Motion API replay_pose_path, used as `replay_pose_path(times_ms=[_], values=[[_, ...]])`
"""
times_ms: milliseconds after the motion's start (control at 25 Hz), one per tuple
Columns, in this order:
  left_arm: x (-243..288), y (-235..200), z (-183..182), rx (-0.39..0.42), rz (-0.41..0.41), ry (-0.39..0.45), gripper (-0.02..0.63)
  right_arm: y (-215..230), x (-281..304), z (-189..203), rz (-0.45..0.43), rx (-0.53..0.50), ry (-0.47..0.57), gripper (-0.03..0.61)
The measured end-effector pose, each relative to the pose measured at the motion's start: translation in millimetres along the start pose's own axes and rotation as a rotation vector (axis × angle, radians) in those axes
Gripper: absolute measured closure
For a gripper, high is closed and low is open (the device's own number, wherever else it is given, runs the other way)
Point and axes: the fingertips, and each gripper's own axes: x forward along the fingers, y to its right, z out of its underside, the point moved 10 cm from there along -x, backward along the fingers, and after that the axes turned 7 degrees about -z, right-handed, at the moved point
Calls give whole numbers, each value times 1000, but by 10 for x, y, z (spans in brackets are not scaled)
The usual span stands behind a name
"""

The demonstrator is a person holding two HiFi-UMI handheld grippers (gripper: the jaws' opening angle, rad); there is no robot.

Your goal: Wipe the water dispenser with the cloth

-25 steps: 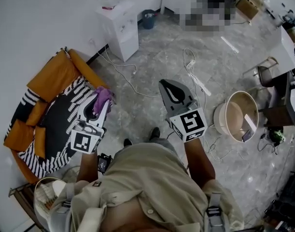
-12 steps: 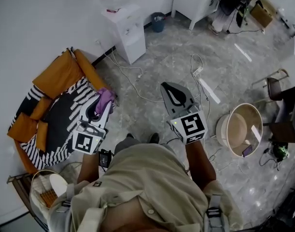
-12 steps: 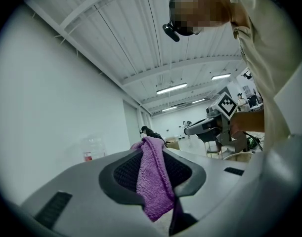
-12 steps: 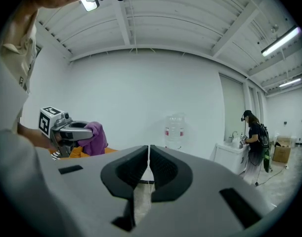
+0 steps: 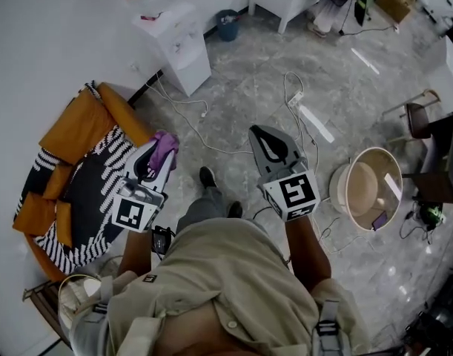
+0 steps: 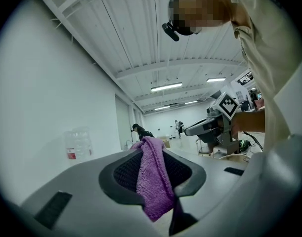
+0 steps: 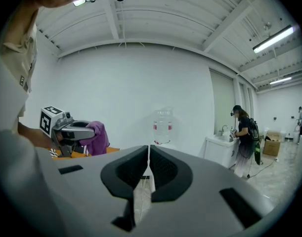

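Note:
A white water dispenser (image 5: 176, 37) with a clear bottle on top stands against the wall, far ahead of both grippers; in the right gripper view the water dispenser (image 7: 163, 127) shows straight beyond the jaws. My left gripper (image 5: 156, 154) is shut on a purple cloth (image 5: 164, 147); the purple cloth (image 6: 151, 177) hangs pinched between its jaws. My right gripper (image 5: 265, 141) is shut with nothing in it, the pads meeting. Both are held at about waist height above the floor.
An orange and zebra-striped couch (image 5: 78, 162) lies at the left by the wall. White cables and a power strip (image 5: 315, 122) trail over the marble floor. A round tub (image 5: 363, 188) sits at the right, a small bin (image 5: 227, 25) beside the dispenser. A person (image 7: 245, 137) stands at a white desk.
The view has shifted as the person steps forward; one foot now shows ahead between the grippers. Both grippers keep their pose and the cloth stays pinched.

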Motion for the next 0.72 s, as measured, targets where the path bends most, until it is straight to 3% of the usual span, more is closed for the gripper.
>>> replay_pose_path(times_ms=[400, 520, 720], values=[[1032, -681, 39, -20, 87, 56, 494, 566, 675, -225, 89, -13, -16, 551], [1307, -987, 23, -43, 91, 128, 493, 674, 988, -319, 101, -20, -17, 551], [1641, -1448, 232, -50, 113, 85, 494, 802, 1424, -431, 126, -42, -46, 551]])
